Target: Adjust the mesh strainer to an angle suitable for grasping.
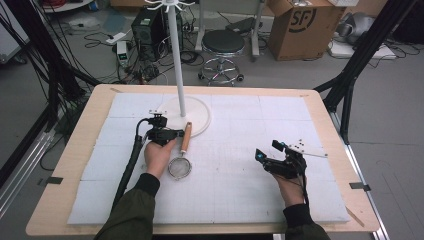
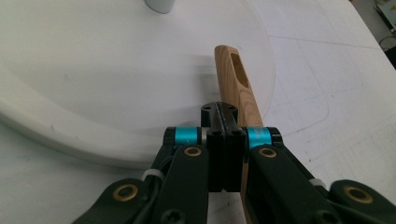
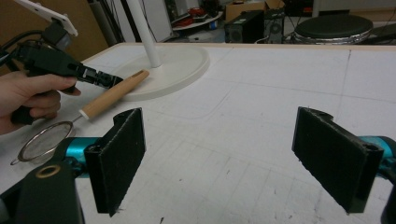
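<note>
In the high view the left gripper [image 1: 175, 134] sat at the strainer [image 1: 182, 155] handle, nine o'clock side; its own view showed jaws together beside the wood, risking a nudge; the right gripper [image 3: 233, 158] gaped empty.

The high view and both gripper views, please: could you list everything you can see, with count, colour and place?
Strainer: one, metal mesh, wooden handle, centre-left of the mat, handle end on the stand's base.
Stand: one, white, round base at the far side of the mat.
Mat: one, white, covering the table.
Stool: one, black, floor beyond.
Cardboard box: one, brown, floor beyond.
Left gripper: black, shut beside the handle.
Right gripper: black, open, above the mat.
</note>
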The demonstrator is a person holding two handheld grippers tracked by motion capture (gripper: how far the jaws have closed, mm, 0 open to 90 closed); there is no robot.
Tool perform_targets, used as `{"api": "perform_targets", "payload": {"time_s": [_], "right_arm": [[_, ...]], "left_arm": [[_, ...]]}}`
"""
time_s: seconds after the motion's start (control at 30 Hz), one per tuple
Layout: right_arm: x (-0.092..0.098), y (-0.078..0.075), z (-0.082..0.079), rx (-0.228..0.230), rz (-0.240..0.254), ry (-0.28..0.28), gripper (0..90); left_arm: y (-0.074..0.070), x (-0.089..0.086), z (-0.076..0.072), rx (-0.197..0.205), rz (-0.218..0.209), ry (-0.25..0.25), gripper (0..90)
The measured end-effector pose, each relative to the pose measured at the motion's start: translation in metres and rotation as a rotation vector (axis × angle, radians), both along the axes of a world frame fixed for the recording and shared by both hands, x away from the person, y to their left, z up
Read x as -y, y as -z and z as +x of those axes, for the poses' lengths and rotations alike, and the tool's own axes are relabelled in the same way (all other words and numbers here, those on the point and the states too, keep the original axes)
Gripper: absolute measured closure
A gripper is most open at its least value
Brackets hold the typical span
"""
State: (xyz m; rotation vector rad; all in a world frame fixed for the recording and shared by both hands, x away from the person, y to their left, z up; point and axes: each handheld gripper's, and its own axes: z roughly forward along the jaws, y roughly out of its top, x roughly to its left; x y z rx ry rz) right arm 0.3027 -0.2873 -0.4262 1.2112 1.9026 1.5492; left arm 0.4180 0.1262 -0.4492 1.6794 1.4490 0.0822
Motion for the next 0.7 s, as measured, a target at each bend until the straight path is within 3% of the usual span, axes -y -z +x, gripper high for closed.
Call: {"api": "perform_targets", "payload": {"time_s": [0.37, 0.47, 0.53, 0.63, 0.7], "right_arm": [[-0.002, 0.001, 0.000, -0.005, -0.002, 0.001, 16.4], [-0.001, 0.001, 0.000, -0.003, -0.002, 0.001, 16.4], [-0.001, 0.000, 0.000, -0.001, 0.005, 0.000, 16.3], [-0.001, 0.000, -0.001, 0.006, 0.003, 0.000, 16.3], [-0.001, 0.000, -0.001, 0.006, 0.003, 0.001, 16.3]], "left_arm": [[0.000, 0.002, -0.001, 0.003, -0.001, 0.008, 90.0], [-0.004, -0.001, -0.002, 0.027, 0.027, 0.000, 90.0], [-0.008, -0.006, -0.004, 0.051, 0.010, 0.013, 89.2], [-0.013, -0.010, -0.009, 0.099, -0.033, 0.035, 73.6], [-0.015, -0.010, -0.011, 0.106, -0.020, 0.039, 69.6]]}}
